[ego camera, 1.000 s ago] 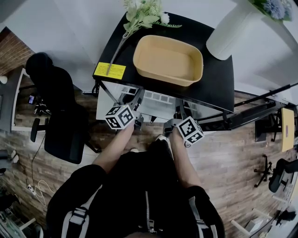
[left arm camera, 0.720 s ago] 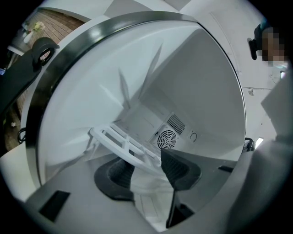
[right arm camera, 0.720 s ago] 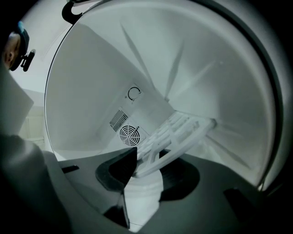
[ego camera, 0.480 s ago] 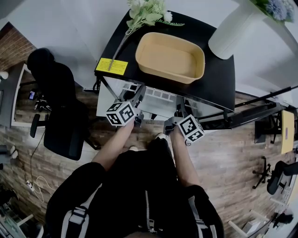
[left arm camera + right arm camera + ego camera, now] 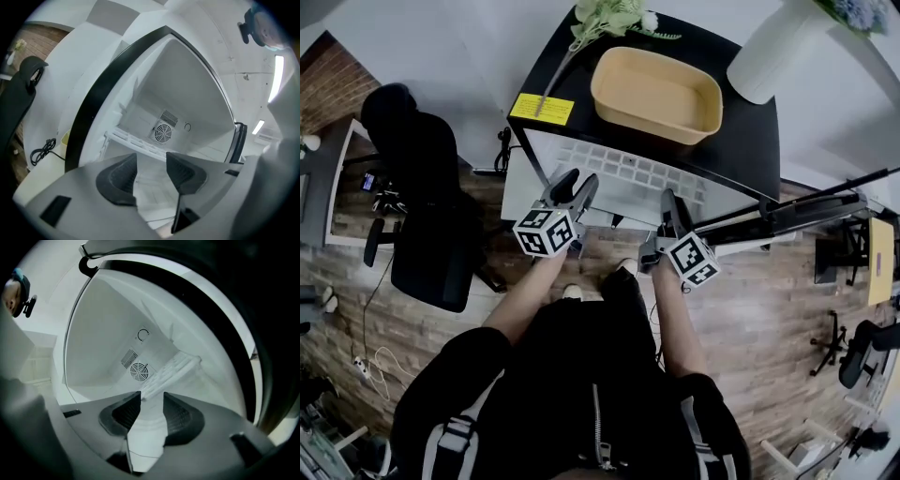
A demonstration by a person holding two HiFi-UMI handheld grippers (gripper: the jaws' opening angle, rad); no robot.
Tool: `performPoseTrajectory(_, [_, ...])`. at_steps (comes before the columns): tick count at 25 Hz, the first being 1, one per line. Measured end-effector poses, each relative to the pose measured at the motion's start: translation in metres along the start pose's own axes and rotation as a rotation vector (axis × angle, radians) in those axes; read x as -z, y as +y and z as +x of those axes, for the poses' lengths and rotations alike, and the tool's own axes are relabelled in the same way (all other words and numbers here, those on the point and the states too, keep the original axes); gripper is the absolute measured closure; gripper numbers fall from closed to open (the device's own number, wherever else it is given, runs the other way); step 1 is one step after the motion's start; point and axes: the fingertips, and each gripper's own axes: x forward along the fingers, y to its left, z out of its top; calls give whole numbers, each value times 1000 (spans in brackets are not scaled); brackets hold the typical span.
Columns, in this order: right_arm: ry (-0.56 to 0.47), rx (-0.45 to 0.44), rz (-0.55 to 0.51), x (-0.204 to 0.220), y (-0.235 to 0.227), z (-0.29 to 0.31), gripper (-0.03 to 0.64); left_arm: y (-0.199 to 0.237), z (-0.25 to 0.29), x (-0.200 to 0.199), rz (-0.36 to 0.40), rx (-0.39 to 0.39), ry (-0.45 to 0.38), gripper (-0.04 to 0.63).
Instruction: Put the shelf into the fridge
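Status: insertion is nearly complete, by my judgement. The shelf [image 5: 628, 178] lies inside the open fridge [image 5: 748, 141] and spans the cavity from side wall to side wall. Its rear edge sits near the back wall, just in front of the round fan grille [image 5: 162, 133]. Its front edge lies at the fridge's front opening, where I have both tools. The left gripper [image 5: 575, 186] is at the shelf's front left corner. Its jaws are opening, the shelf edge lies between them, and the pads [image 5: 121, 174] stand off it, so I count this side as let go. The right gripper [image 5: 669, 208] is at the front right corner. Its jaws stand closer together and the pale shelf edge fills the gap from pad to pad. I read this as a grasp on the shelf, though contact is hard to confirm. Done: the shelf is carried in and laid across the cavity. Left to do: release the right side, draw both tools clear of the front opening, and check that the shelf rests evenly on its side supports. I cannot see those supports in any view.
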Motion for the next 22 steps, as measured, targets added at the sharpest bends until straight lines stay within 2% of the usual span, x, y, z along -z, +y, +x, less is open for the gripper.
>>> performPoseTrajectory(3, [28, 3, -46, 13, 4, -15, 495, -6, -15, 5, 73, 6, 32, 404])
performPoseTrajectory(8, [28, 5, -178, 28, 14, -42, 607, -12, -40, 3, 187, 12, 51, 485])
performPoseTrajectory(10, [20, 0, -251, 28, 22, -51, 607, -16, -50, -1, 242, 16, 52, 522])
performPoseTrajectory(14, [9, -8, -403, 27, 38, -67, 607, -26, -65, -8, 350, 41, 54, 548])
performPoseTrajectory(18, [-2, -19, -500, 26, 53, -82, 607, -33, -78, -11, 397, 74, 60, 552])
performPoseTrajectory(22, [-1, -16, -523, 30, 54, -93, 607, -33, -85, -7, 402, 88, 69, 552])
